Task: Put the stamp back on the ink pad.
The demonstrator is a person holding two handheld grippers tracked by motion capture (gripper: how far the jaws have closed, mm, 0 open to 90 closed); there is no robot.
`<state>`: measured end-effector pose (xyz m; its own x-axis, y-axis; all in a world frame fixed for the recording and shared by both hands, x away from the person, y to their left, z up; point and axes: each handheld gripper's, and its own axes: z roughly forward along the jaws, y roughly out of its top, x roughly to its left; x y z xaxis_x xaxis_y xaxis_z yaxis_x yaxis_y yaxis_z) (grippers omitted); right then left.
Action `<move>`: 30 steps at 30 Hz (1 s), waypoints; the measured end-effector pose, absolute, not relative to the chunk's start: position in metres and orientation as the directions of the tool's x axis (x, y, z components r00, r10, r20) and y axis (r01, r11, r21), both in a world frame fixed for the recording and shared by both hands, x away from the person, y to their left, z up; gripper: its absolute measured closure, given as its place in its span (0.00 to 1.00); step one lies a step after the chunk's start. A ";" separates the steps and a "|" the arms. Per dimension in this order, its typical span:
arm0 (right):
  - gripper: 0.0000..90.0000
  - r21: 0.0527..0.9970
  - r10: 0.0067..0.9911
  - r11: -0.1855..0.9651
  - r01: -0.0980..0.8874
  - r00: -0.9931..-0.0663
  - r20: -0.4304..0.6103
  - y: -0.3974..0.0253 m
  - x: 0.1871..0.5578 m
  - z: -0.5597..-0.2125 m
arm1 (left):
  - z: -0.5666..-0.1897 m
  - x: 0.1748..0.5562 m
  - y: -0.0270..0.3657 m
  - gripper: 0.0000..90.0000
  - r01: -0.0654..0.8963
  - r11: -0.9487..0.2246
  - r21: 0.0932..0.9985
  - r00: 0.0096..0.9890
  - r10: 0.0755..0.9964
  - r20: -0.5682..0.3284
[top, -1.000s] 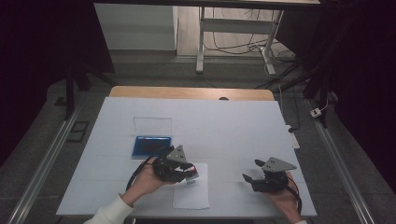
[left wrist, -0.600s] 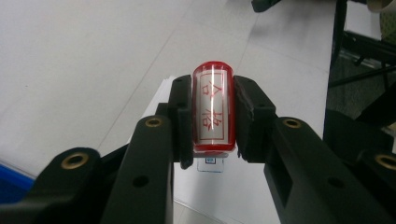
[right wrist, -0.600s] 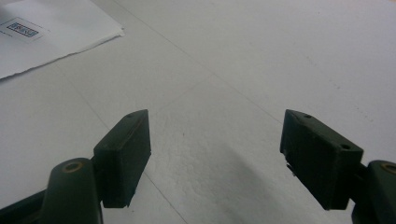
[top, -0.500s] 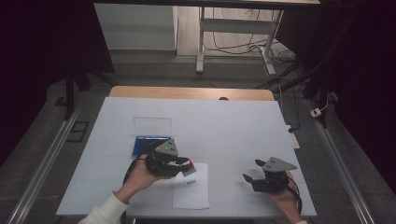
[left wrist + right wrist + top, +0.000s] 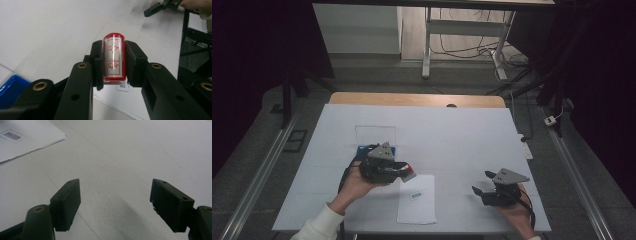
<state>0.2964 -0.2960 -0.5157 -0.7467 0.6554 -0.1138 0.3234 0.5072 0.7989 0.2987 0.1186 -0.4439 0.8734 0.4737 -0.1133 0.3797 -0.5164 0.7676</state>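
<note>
High view: left gripper [image 5: 404,172] clamped on a red stamp [image 5: 408,173], paper sheet [image 5: 417,199] just below and ahead of its jaws; right gripper [image 5: 486,189] farther off. Left gripper view: stamp [image 5: 114,57] pinched upright between jaws, long axis along them. Right gripper view: jaws wide apart, empty, sheet [image 5: 22,138] far left.

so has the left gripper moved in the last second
Yes. In the high view the left gripper has lifted the stamp off the paper sheet toward the blue tray.
</note>
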 end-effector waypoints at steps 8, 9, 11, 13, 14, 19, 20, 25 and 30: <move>0.27 0.797 0.661 0.506 0.329 -0.742 -0.113 -0.295 0.296 -0.516 | -0.443 0.304 0.133 0.78 0.404 -0.474 0.782 0.846 0.518 -0.123; 0.27 0.796 0.660 0.509 0.328 -0.742 -0.116 -0.295 0.296 -0.516 | -0.443 0.305 0.135 0.78 0.406 -0.471 0.783 0.843 0.523 -0.122; 0.27 0.797 0.661 0.506 0.329 -0.742 -0.113 -0.295 0.296 -0.516 | -0.444 0.307 0.137 0.78 0.411 -0.466 0.784 0.837 0.534 -0.121; 0.27 0.798 0.656 0.506 0.327 -0.746 -0.110 -0.296 0.297 -0.516 | -0.444 0.308 0.140 0.78 0.417 -0.463 0.782 0.829 0.546 -0.119; 0.27 0.798 0.655 0.508 0.325 -0.747 -0.113 -0.296 0.297 -0.516 | -0.444 0.308 0.141 0.78 0.420 -0.462 0.781 0.826 0.552 -0.118; 0.27 0.798 0.656 0.506 0.326 -0.746 -0.111 -0.296 0.297 -0.516 | -0.447 0.313 0.147 0.78 0.433 -0.458 0.776 0.807 0.580 -0.108; 0.27 0.797 0.655 0.508 0.325 -0.747 -0.113 -0.296 0.297 -0.516 | -0.448 0.314 0.149 0.78 0.438 -0.454 0.776 0.802 0.588 -0.108; 0.27 0.797 0.654 0.510 0.324 -0.747 -0.115 -0.296 0.297 -0.516 | -0.452 0.319 0.156 0.78 0.459 -0.447 0.768 0.777 0.621 -0.103; 0.27 0.797 0.656 0.507 0.329 -0.747 -0.110 -0.296 0.296 -0.517 | -0.454 0.324 0.161 0.78 0.472 -0.440 0.764 0.760 0.642 -0.101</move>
<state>0.2964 -0.2956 -0.5166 -0.7465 0.6563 -0.1096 0.3289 0.5072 0.7966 0.3238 0.1609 -0.4545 0.7603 0.6417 -0.1007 0.4722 -0.4395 0.7641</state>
